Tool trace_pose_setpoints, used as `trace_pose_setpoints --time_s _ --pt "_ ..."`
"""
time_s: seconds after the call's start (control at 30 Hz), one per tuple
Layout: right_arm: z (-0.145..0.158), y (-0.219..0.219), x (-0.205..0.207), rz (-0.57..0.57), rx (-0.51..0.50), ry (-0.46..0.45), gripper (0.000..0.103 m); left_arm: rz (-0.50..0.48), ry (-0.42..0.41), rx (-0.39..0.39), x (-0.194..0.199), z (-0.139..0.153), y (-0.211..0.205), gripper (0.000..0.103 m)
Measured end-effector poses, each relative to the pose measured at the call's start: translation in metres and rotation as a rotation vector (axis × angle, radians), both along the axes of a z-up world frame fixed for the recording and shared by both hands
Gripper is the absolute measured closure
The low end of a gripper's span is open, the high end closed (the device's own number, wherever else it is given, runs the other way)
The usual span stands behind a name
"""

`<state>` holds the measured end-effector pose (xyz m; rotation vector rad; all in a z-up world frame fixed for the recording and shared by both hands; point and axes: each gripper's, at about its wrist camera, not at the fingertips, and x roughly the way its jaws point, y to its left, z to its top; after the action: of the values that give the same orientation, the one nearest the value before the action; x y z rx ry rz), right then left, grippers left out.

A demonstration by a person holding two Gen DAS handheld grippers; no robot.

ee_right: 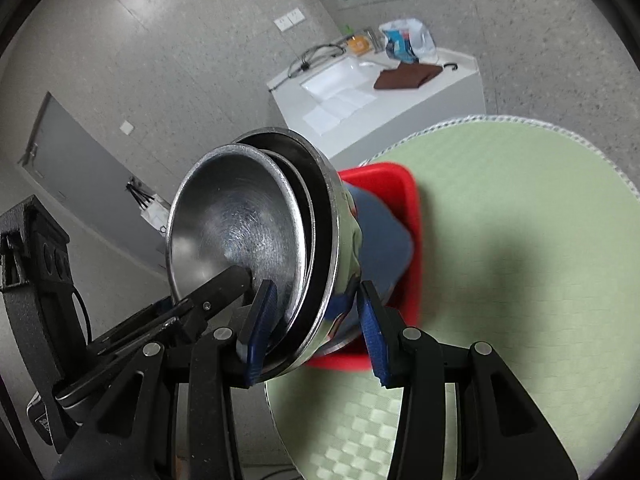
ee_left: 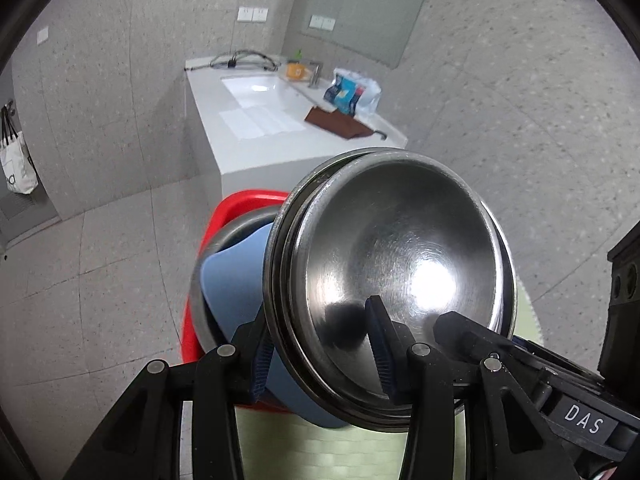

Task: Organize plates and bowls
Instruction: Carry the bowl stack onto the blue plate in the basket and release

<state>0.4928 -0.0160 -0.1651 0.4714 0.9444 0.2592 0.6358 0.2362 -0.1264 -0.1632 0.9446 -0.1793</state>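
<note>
My left hand-held gripper [ee_left: 320, 354] clamped the near rim of the nested steel bowls [ee_left: 400, 264], tilted above the red basket [ee_left: 240, 204]. My right hand-held gripper [ee_right: 316, 330] straddled the same stack's rim from the other side, closed on it. Only the right view showed the round, pale green woven mat [ee_right: 500, 240] under the basket. A matte blue bowl [ee_left: 236, 280] sat behind the polished, scratched steel.

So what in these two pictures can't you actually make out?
- Red basket: left wrist view, mostly hidden behind the steel bowls; its contents are unclear apart from a blue dish.
- Blue dish: its shape is cut off by the bowls in both views.
- Packets in the plastic bag on the white counter: too small to read.
- Green mat: right wrist view, partly blurred and shadowed.
</note>
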Motion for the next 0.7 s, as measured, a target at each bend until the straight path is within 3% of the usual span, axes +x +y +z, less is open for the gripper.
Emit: trace_pose_setpoints --time_s 0.3,0.7 --pt "-0.045 0.024 0.03 -0.025 -0.016 0.116 0.061 -0.031 0.12 -0.003 0.063 -0.037 0.025 0.062" --pt "-0.053 0.029 0.04 -0.06 -0.029 0.137 0.055 -0.049 0.141 0.021 0.09 -0.052 0.011 0.059"
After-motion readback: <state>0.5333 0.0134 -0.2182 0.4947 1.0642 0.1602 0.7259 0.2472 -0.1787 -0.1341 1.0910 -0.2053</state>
